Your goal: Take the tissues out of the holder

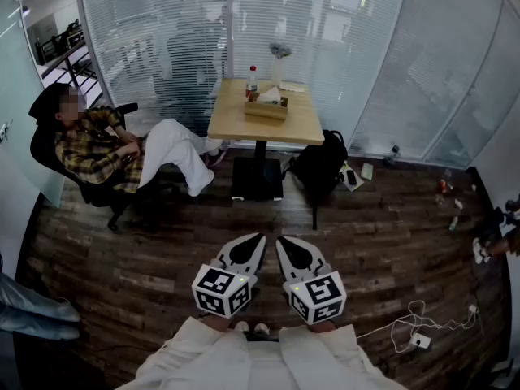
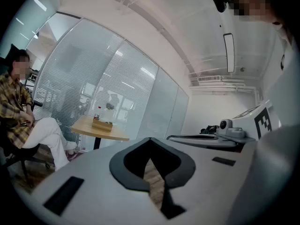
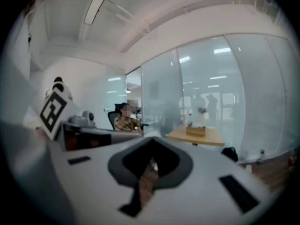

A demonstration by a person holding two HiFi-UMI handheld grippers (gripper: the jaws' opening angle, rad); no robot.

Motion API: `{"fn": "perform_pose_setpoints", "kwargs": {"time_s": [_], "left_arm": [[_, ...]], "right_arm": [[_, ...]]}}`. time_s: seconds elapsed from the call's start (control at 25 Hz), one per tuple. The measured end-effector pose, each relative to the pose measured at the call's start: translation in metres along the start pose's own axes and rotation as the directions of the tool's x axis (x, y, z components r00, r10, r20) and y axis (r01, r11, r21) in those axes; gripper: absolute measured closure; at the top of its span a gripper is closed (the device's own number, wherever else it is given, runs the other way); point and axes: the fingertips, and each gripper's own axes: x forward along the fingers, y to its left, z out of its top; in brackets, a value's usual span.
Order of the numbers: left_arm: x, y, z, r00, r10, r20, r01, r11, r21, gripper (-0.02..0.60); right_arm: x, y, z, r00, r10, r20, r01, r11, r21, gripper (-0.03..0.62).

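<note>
**Grippers closed and empty, tissue holder well across the room**

A person stands on a dark plank floor (image 1: 390, 242) with the left gripper (image 1: 258, 237) and the right gripper (image 1: 281, 240) held side by side low in the head view, at 6 o'clock, tips pointing toward 12 o'clock. In the left gripper view its fingers (image 2: 117, 182) meet at the tips with nothing between them; only floor shows through the gap behind the tips. The right gripper's fingers (image 3: 201, 177) are likewise together at the tips and hold nothing.

The wooden tissue holder (image 1: 266, 110) sits on a small square worktop (image 1: 302, 124) at 12 o'clock, well apart from both grippers and in front of a glass wall with blinds (image 1: 341, 31). White tissues (image 1: 270, 95) stick up out of the holder. A bottle with a red cap (image 1: 252, 80) stands just beside the holder, at its 11 o'clock.

At 10 o'clock a seated person in a plaid shirt (image 1: 93, 149) reclines in a black office chair (image 1: 45, 149), legs stretched toward the worktop's base. A black backpack (image 1: 318, 165) lies on the floor against the worktop's pedestal, at 1 o'clock. A white cable and power strip (image 1: 418, 340) lie at 4 o'clock.
</note>
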Motion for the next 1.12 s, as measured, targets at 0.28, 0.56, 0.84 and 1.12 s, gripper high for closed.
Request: {"fn": "perform_pose_setpoints", "kwargs": {"time_s": [0.28, 0.56, 0.84, 1.12], "left_arm": [[0.005, 0.004, 0.0, 1.0, 0.012, -0.009, -0.012, 1.0, 0.02, 0.574], [0.004, 0.005, 0.007, 1.0, 0.023, -0.005, -0.022, 0.999, 0.04, 0.574], [0.009, -0.004, 0.009, 1.0, 0.013, -0.001, -0.013, 0.999, 0.037, 0.574], [0.012, -0.007, -0.001, 1.0, 0.007, -0.025, -0.005, 0.999, 0.049, 0.574]], "right_arm": [[0.004, -0.006, -0.002, 1.0, -0.012, -0.001, 0.012, 1.0, -0.009, 0.583], [0.003, -0.006, 0.004, 1.0, -0.007, 0.028, 0.007, 1.0, 0.015, 0.583], [-0.002, -0.007, 0.005, 0.999, -0.005, 0.041, 0.003, 0.999, 0.043, 0.583], [-0.004, -0.006, -0.002, 0.999, 0.005, 0.032, -0.007, 0.999, 0.053, 0.583]]}}
